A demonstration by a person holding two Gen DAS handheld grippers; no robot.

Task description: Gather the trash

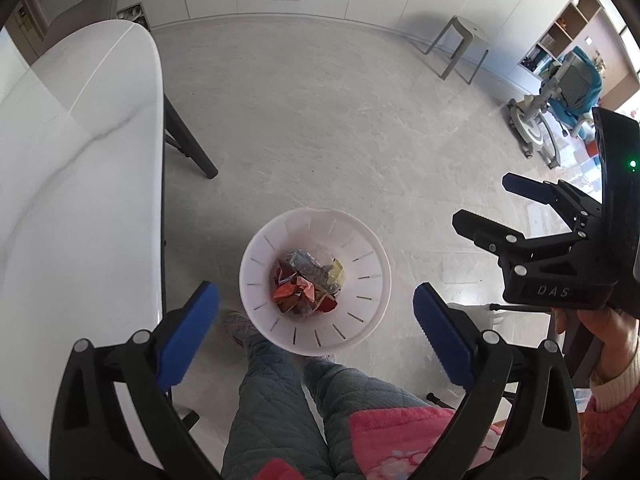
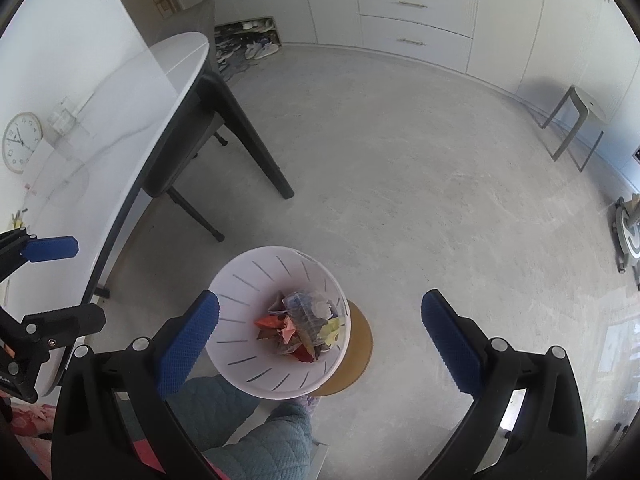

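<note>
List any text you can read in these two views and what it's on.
"DAS" on the body of the right gripper.
Numerals on the wall clock: present, too small to read reliably.
Wrappers in the white trash bin: any print is too blurred to read.

The grey floor [image 1: 320, 128] carries a white bin [image 1: 256, 280] beside the white table [image 1: 80, 160].

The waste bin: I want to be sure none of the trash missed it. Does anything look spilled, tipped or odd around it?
Nothing stands out. The white bin stands upright on the floor, crumpled wrappers lie at its bottom, and no scraps show on the floor around it. Both the left gripper and right gripper hang open and empty above it.
</note>
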